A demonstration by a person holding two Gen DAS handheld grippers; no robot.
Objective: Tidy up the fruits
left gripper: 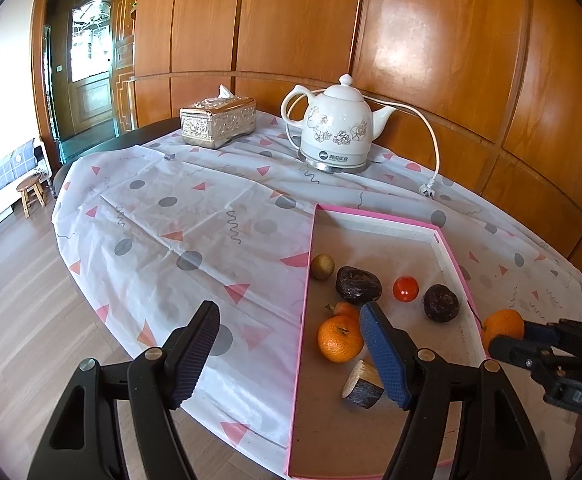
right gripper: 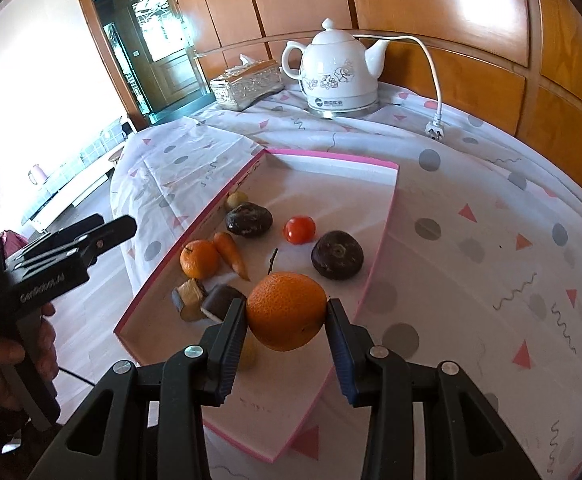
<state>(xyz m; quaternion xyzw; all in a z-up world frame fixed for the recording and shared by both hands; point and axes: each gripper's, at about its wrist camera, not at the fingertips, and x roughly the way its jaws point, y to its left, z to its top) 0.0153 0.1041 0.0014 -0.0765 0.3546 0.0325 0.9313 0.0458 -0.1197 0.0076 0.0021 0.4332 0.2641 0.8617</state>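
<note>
My right gripper (right gripper: pixel 287 310) is shut on an orange (right gripper: pixel 287 311), held just above the near end of a pink-rimmed tray (right gripper: pixel 331 158). In the tray lie a second orange (right gripper: pixel 199 259), a carrot (right gripper: pixel 231 254), a red tomato (right gripper: pixel 299 230), two dark fruits (right gripper: pixel 249 220) (right gripper: pixel 337 255), a small yellowish fruit (right gripper: pixel 237 200) and cut pieces (right gripper: pixel 189 298). My left gripper (left gripper: pixel 291 316) stands open with nothing between its fingers, over the tray's left rim (left gripper: pixel 305 280) near the lying orange (left gripper: pixel 339 338). The right gripper (left gripper: pixel 507 334) with its orange (left gripper: pixel 503 324) shows at the tray's right side.
A white kettle (left gripper: pixel 337 128) on its base, with cord and plug (left gripper: pixel 427 191), stands at the back of the patterned tablecloth (left gripper: pixel 191 220). A tissue box (left gripper: pixel 217 122) sits to its left. Wood panelling runs behind the table. Floor lies beyond the table's left edge. A hand (right gripper: pixel 7 360) holds the left gripper.
</note>
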